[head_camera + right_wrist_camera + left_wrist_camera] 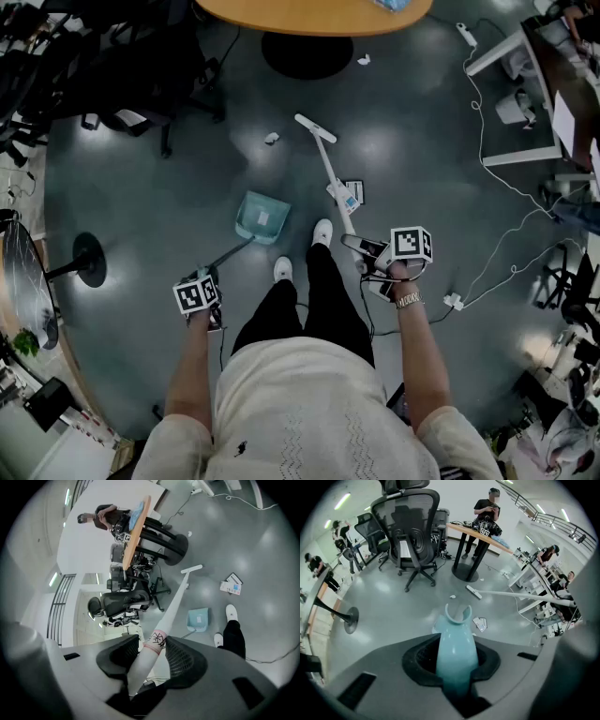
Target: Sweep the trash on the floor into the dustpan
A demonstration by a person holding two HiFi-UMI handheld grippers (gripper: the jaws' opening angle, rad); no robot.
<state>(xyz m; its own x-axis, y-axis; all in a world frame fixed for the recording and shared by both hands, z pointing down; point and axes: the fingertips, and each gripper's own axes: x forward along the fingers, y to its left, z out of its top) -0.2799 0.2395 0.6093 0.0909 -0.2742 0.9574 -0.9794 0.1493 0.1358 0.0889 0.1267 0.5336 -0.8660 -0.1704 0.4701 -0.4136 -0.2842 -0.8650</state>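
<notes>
Forearms hang bare down either side of the body, elbows slightly bent, a watch [408, 300] on the right wrist. At the left hand, the left gripper [206, 281] has its jaws clamped on the teal handle [457, 641] of the dustpan [262, 217], whose pan rests on the floor ahead of those jaws. The right gripper [373, 255] is closed on the white broom handle [165, 620], which runs away from its jaws to the broom head [315, 128]. A piece of crumpled paper [272, 138] lies beyond the pan, near the broom head but apart from it. Just past the right jaws the handle carries a red band and black handwriting [158, 641], illegible. The pan's white label and the blue-printed packet [353, 192] beside the broom handle are too small to read
</notes>
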